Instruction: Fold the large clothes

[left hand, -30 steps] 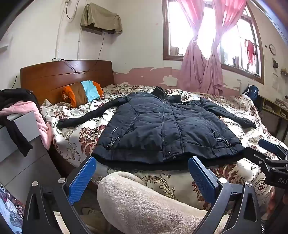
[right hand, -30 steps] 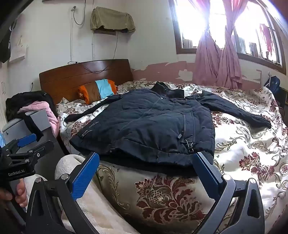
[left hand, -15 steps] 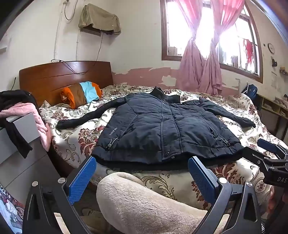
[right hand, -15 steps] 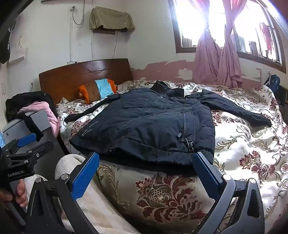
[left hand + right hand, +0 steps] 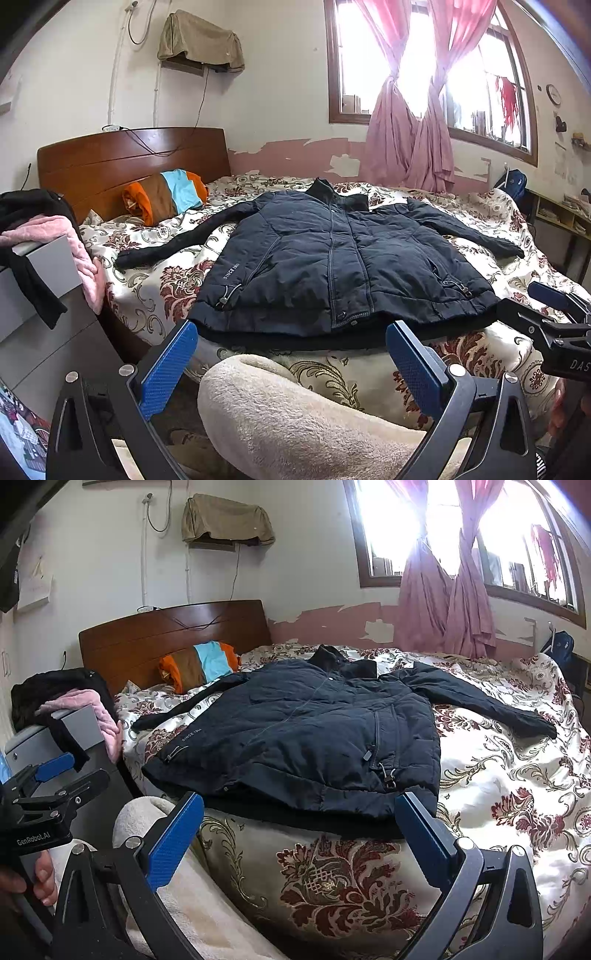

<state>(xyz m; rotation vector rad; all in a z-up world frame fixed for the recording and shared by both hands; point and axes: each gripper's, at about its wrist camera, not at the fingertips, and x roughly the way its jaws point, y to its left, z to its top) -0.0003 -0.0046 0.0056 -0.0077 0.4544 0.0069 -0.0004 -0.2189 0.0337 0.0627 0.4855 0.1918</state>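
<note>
Black tongs (image 5: pixel 291 363), blue textured pads (image 5: pixel 168 369), silver screws, possibly cream fleece trousers

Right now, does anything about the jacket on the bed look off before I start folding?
Mostly fine: the dark jacket lies flat, zipped, sleeves spread on the floral bedspread. One oddity: its hem hangs slightly over the bed's near edge. Both the left gripper and right gripper are open, touching nothing.

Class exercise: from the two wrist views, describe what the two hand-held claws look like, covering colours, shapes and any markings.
Both match: the left claw and right claw each have a black forked frame with triangular cut-outs and silver bolts, ending in flat blue textured pads. White lettering reads "GenRobot.AI" on the left and "DAS", cut off, on the right.
</note>
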